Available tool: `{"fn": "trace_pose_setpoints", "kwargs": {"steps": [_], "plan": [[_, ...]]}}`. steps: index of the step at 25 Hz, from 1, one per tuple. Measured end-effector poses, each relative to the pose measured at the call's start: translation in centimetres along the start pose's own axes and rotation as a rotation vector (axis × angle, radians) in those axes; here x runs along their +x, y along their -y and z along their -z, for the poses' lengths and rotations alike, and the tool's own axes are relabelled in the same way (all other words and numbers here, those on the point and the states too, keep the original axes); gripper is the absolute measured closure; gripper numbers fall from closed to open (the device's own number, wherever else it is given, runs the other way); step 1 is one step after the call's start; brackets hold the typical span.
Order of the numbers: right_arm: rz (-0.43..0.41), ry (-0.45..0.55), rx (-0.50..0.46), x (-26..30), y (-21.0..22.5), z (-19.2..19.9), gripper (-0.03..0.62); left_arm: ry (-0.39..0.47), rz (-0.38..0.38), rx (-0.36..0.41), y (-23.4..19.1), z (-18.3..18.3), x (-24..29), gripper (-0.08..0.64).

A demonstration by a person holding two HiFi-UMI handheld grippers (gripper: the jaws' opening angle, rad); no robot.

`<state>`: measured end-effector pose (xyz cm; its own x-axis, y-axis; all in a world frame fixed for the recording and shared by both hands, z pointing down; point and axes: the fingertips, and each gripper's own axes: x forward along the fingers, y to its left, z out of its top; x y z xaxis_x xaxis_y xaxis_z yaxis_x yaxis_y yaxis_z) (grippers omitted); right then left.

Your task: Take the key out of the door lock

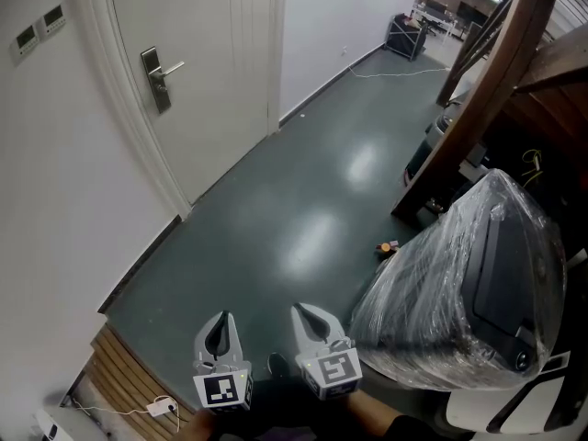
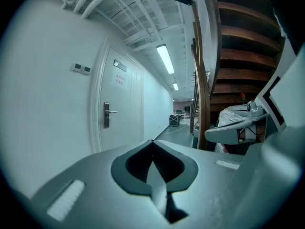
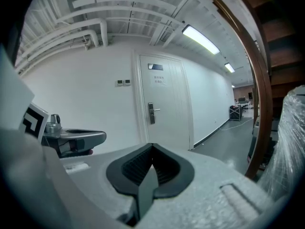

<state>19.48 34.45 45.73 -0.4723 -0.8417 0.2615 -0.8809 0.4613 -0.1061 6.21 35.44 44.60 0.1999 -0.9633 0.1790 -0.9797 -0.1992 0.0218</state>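
Door lock [image 1: 158, 79] on white door [image 1: 225, 108], well away from both tools. Key too small to make out. Left gripper [image 1: 220, 327] and right gripper [image 1: 309, 318]: jaws together, empty. Nothing done yet — approach, grasp, pull-out all remain.

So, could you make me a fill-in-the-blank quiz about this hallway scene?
The white door with the metal handle is ____.
The left tongs and right tongs are both shut and hold ____.
The bulky thing right of the tongs is wrapped in clear ____.
Missing words: closed; nothing; plastic.
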Motion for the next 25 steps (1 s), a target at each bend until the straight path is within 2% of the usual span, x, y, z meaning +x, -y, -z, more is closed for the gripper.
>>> {"fn": "trace_pose_setpoints", "kwargs": {"steps": [15, 21, 25], "plan": [[-0.026, 0.049, 0.001, -1.1, -0.1, -1.4, 0.600, 0.007, -0.054, 0.023, 0.2, -1.1, -1.8, 0.541], [-0.031, 0.047, -0.010, -0.3, 0.0, -1.5, 0.600, 0.006, -0.038, 0.013, 0.1, -1.1, -0.5, 0.541], [0.009, 0.020, -0.016, 0.7, 1.3, -1.2, 0.600, -0.014, -0.005, -0.004, 0.3, -1.0, 1.8, 0.542]]}}
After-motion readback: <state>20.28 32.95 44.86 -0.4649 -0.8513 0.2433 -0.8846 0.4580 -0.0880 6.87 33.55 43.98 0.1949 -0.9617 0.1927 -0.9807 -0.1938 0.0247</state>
